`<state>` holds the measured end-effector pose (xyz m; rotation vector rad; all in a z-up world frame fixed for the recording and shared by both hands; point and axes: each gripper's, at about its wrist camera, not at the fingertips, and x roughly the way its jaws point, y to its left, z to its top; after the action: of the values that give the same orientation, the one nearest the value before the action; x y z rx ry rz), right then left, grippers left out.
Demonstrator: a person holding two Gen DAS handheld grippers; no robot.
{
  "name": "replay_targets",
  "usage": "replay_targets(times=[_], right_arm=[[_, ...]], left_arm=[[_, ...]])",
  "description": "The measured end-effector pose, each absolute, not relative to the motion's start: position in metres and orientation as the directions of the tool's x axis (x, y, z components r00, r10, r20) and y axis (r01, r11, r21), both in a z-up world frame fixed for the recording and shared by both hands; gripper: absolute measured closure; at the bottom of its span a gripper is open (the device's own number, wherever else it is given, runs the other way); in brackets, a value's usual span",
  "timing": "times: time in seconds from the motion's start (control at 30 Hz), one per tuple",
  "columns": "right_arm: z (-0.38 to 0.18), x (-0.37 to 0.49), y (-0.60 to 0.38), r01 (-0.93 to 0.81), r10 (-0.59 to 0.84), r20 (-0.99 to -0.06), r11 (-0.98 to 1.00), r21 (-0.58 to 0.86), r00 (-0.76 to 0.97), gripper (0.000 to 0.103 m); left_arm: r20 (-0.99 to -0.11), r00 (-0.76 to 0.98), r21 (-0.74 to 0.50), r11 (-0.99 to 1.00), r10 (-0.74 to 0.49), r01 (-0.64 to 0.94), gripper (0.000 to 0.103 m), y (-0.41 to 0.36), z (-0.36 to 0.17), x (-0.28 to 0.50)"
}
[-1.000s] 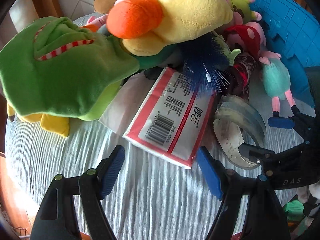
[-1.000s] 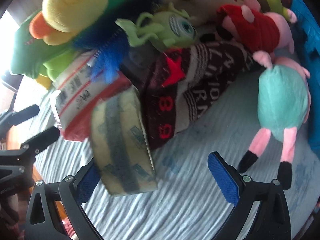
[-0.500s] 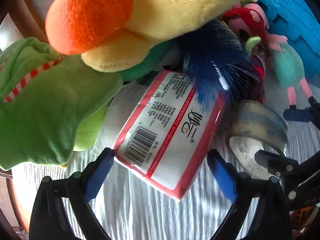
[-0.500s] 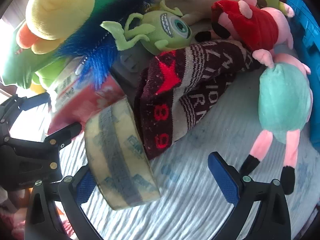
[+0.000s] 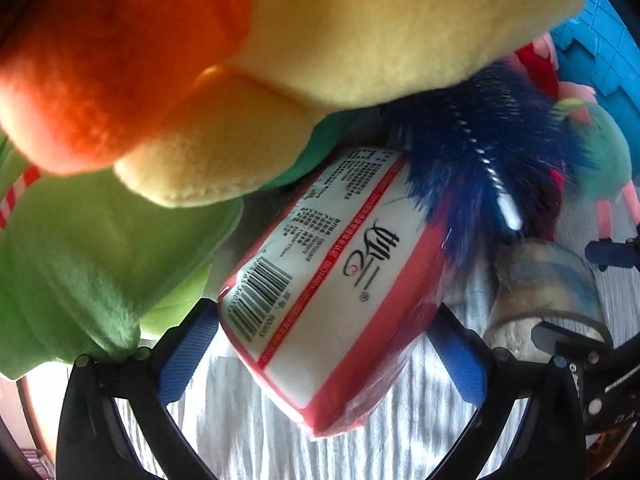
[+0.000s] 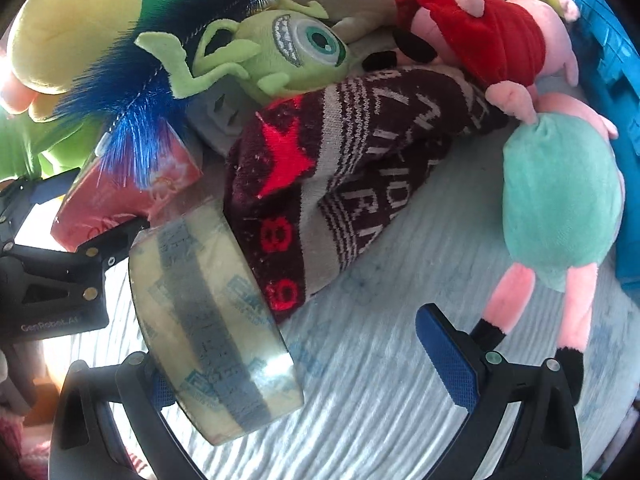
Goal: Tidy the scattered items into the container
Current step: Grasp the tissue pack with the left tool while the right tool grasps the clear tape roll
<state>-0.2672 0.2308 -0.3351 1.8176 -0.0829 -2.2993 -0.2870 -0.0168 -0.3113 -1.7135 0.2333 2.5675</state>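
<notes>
Left gripper (image 5: pixel 320 354) — jaws opening wide — straddles a red-and-white plastic tissue pack (image 5: pixel 332 308); pads apart from it. Right gripper (image 6: pixel 308 364), open, has a clear tape roll (image 6: pixel 212 320) against its nine-o'clock pad. Blue plastic container (image 6: pixel 612 80) at two o'clock.

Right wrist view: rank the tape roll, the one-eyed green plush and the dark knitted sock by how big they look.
1. Dark knitted sock.
2. Tape roll, though it sits nearest the camera, so its size is flattered.
3. One-eyed green plush.
</notes>
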Motion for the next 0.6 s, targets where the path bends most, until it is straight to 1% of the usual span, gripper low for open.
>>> replay_targets(times=[0.07,0.13,0.2,0.23,0.27,0.3,0.37,0.4,0.43,0.5,0.57,0.6], right_arm=[[-0.336,-0.266,0.231,0.133,-0.201,-0.956,-0.975,0.176,-0.212,0.000],[-0.338,-0.265,0.231,0.139,-0.204,-0.958,-0.974,0.178,-0.204,0.000],[-0.336,-0.262,0.231,0.141,-0.205,-0.957,-0.974,0.178,-0.207,0.001],[-0.333,-0.260,0.233,0.138,-0.206,-0.955,-0.974,0.179,-0.215,0.007],[-0.330,-0.258,0.236,0.133,-0.210,-0.952,-0.974,0.184,-0.222,0.020],[-0.327,-0.255,0.240,0.125,-0.213,-0.951,-0.974,0.188,-0.225,0.028],[-0.321,-0.250,0.247,0.115,-0.203,-0.952,-0.977,0.180,-0.228,0.055],[-0.318,-0.248,0.251,0.111,-0.193,-0.954,-0.979,0.172,-0.229,0.060],[-0.315,-0.244,0.255,0.108,-0.188,-0.955,-0.980,0.167,-0.231,0.068],[-0.307,-0.235,0.265,0.102,-0.189,-0.953,-0.980,0.169,-0.236,0.073],[-0.301,-0.226,0.275,0.095,-0.196,-0.950,-0.980,0.177,-0.243,0.084],[-0.298,-0.222,0.278,0.093,-0.206,-0.947,-0.978,0.189,-0.247,0.085]], left_arm=[[-0.917,-0.394,0.109,-0.988,-0.056,-0.113,0.000,-0.020,-0.313,-0.287],[-0.913,-0.403,0.114,-0.988,-0.064,-0.102,0.009,-0.023,-0.310,-0.284],[-0.916,-0.398,0.089,-0.991,-0.042,-0.101,0.013,-0.026,-0.305,-0.278],[-0.920,-0.392,0.067,-0.993,-0.022,-0.100,0.014,-0.027,-0.302,-0.274],[-0.923,-0.384,0.047,-0.994,-0.005,-0.102,0.015,-0.028,-0.300,-0.269],[-0.927,-0.376,0.036,-0.994,0.006,-0.104,0.016,-0.027,-0.298,-0.264],[-0.929,-0.369,0.019,-0.994,0.024,-0.112,0.016,-0.026,-0.292,-0.248],[-0.929,-0.367,0.005,-0.993,0.038,-0.117,0.016,-0.026,-0.288,-0.240],[-0.929,-0.365,-0.009,-0.993,0.053,-0.121,0.016,-0.026,-0.284,-0.231],[-0.927,-0.367,-0.032,-0.992,0.074,-0.121,0.016,-0.027,-0.276,-0.217],[-0.925,-0.370,-0.045,-0.992,0.086,-0.119,0.016,-0.028,-0.268,-0.205],[-0.922,-0.379,-0.041,-0.992,0.082,-0.117,0.016,-0.029,-0.263,-0.201]])
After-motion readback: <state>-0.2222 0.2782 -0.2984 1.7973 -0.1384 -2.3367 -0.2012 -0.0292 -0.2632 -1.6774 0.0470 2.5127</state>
